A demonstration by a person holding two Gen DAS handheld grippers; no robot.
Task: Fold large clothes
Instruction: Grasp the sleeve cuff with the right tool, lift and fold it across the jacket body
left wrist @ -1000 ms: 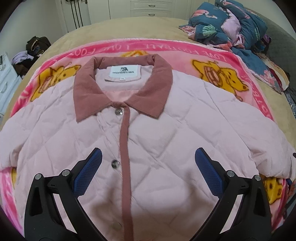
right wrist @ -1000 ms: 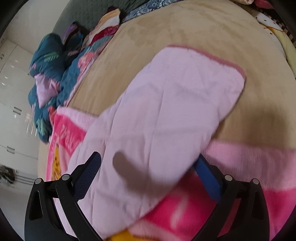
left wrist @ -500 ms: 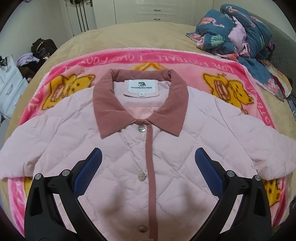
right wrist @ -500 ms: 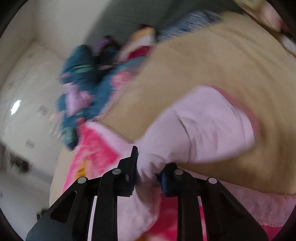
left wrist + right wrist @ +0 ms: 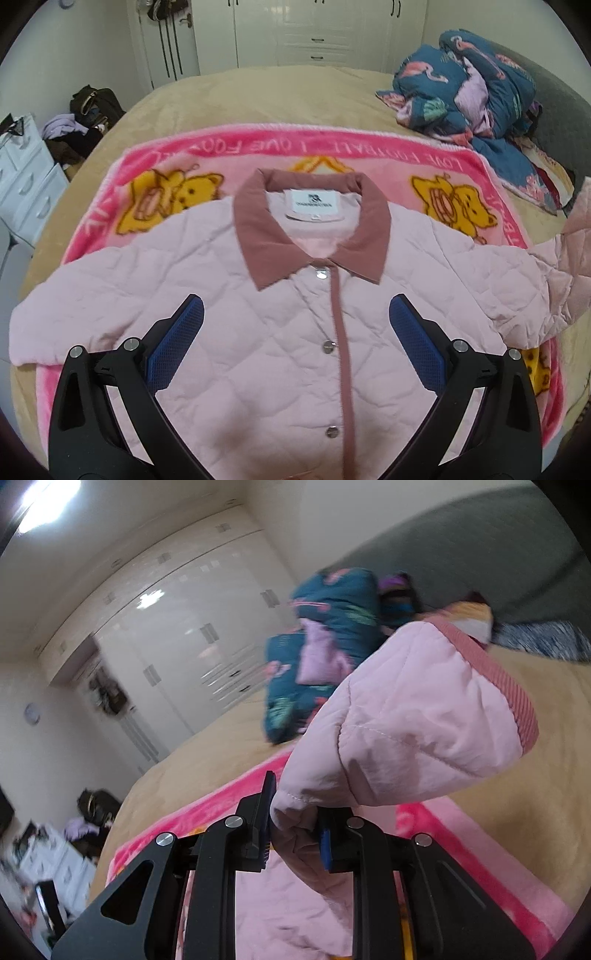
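Sleeve lifted off the bed.
Pink jacket (image 5: 295, 332) lay flat on pink blanket (image 5: 332, 147); right gripper (image 5: 295, 834) clamped its sleeve (image 5: 417, 716), raised; left gripper (image 5: 295, 332) hovered, jaws apart, empty.

Both grippers have black angular frames, silver screws and blue textured fingers (image 5: 176, 343).
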